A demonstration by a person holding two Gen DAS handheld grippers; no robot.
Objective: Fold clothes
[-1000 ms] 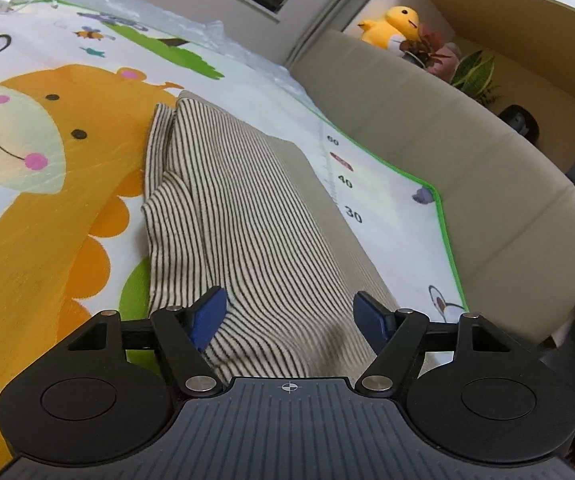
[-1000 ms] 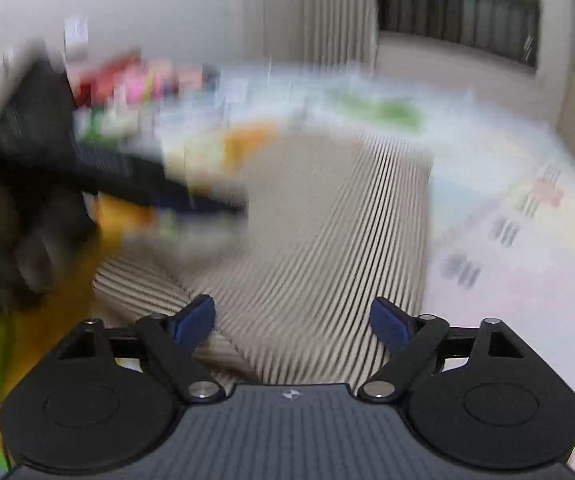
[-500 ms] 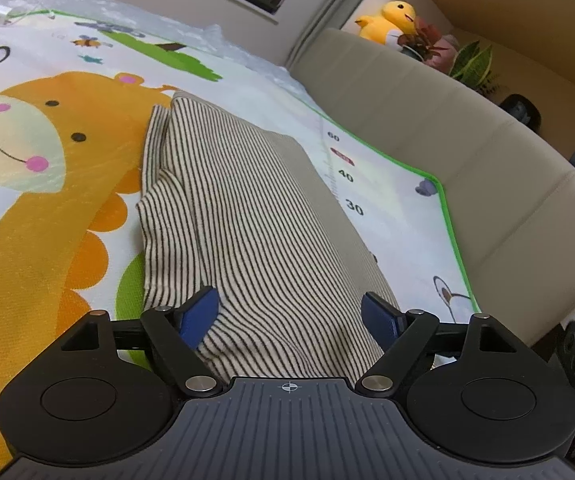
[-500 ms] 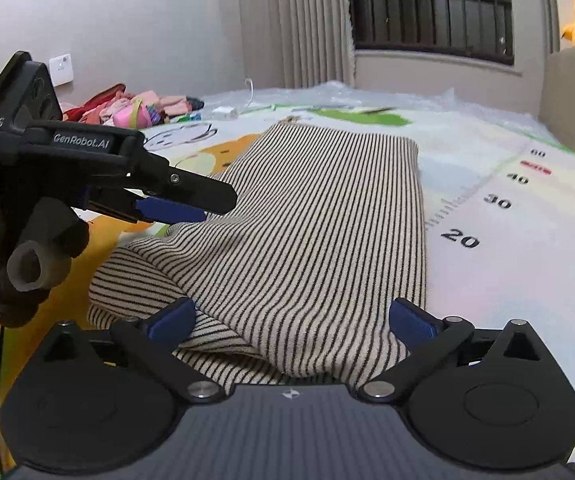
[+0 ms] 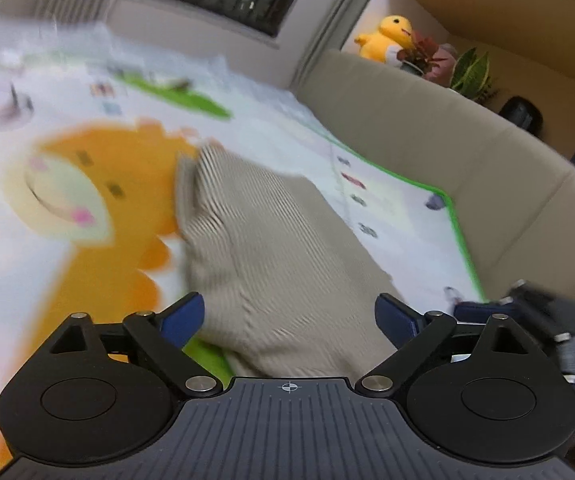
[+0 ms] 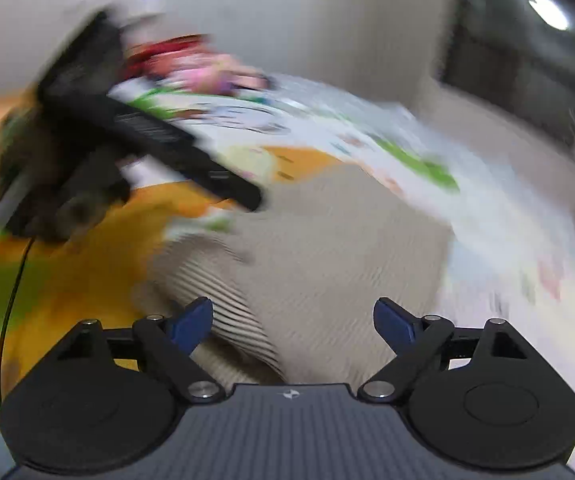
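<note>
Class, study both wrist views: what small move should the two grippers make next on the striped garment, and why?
Probably lower both and close on the near hem. The left gripper and right gripper are both open, holding nothing, with the striped garment lying flat on the play mat between their fingers. Both views are blurred, so exact contact cannot be judged.
</note>
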